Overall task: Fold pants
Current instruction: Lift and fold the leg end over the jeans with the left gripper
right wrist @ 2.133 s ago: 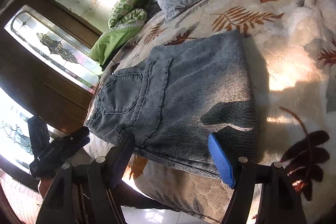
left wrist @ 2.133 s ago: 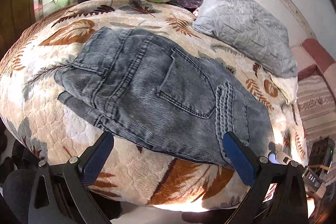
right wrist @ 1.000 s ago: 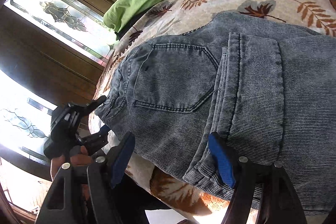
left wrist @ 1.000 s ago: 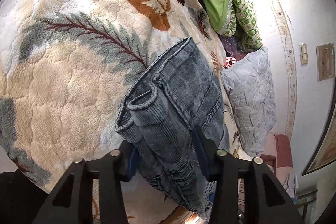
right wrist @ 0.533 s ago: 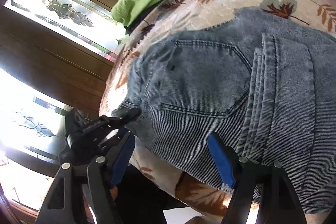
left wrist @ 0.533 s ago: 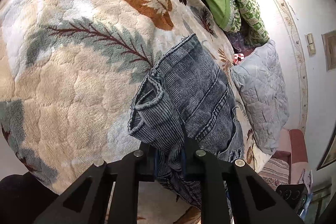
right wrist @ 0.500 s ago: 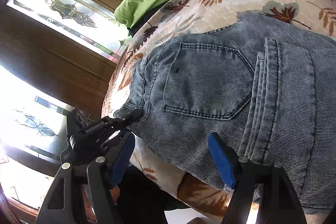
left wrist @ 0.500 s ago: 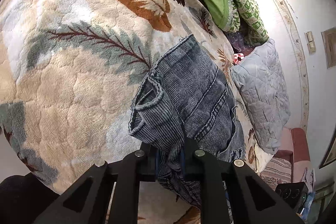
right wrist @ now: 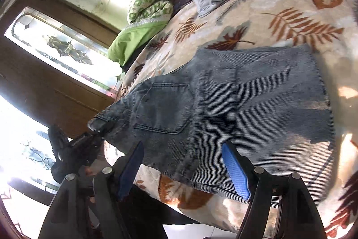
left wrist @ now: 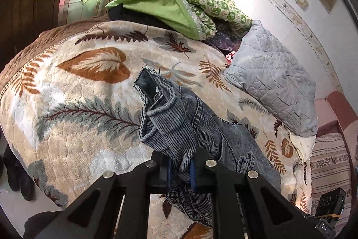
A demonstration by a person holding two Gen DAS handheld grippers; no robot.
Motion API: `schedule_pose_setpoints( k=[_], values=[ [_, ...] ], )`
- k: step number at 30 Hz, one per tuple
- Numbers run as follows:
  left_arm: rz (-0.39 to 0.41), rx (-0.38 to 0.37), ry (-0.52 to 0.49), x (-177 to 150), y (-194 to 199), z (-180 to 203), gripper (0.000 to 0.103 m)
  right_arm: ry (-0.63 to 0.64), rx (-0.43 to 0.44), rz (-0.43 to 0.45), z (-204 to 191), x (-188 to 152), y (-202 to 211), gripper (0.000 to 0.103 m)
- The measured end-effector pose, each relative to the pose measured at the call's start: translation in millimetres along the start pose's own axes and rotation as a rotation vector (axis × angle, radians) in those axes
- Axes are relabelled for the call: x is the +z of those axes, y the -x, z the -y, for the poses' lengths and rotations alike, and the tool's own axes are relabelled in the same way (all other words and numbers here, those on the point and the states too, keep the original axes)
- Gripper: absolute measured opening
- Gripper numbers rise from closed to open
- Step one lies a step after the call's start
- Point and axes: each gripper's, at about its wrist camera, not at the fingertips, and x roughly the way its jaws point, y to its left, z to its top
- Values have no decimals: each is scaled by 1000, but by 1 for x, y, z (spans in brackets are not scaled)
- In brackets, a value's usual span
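Grey-blue folded jeans [right wrist: 235, 109] lie on a leaf-patterned blanket [right wrist: 279, 21], back pocket up. In the left wrist view my left gripper [left wrist: 180, 174] is shut on the waistband end of the jeans [left wrist: 170, 127], which bunches up above the fingers. The left gripper also shows in the right wrist view [right wrist: 89, 140], pinching the jeans' left end at the bed's edge. My right gripper [right wrist: 183, 168] is open and empty, its blue pads just above the near edge of the jeans.
A grey quilted pillow [left wrist: 273, 77] and a green blanket pile [left wrist: 161, 8] sit at the far side of the bed. A wooden door with glass panes [right wrist: 58, 44] stands at the left. A striped rug [left wrist: 329, 169] lies to the right.
My left gripper shut on the waistband end of the jeans and lifted it off the blanket. My right gripper stayed open and drew back slightly from the jeans.
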Motion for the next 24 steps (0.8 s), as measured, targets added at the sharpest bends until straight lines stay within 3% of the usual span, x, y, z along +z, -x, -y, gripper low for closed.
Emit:
schedule_pose_setpoints(
  k=[8, 16, 21, 24],
  values=[
    [88, 5, -283, -8, 24, 94, 12, -106, 45, 109, 56, -8, 52, 75],
    [79, -60, -552, -65, 23, 194, 11, -168, 55, 247, 85, -15, 97, 75],
    [-20, -111, -696, -126, -7, 242, 11, -237, 47, 305, 110, -21, 116, 75],
    [-224, -86, -771, -171, -57, 252, 12, -282, 40, 311, 124, -24, 120, 75]
  ],
)
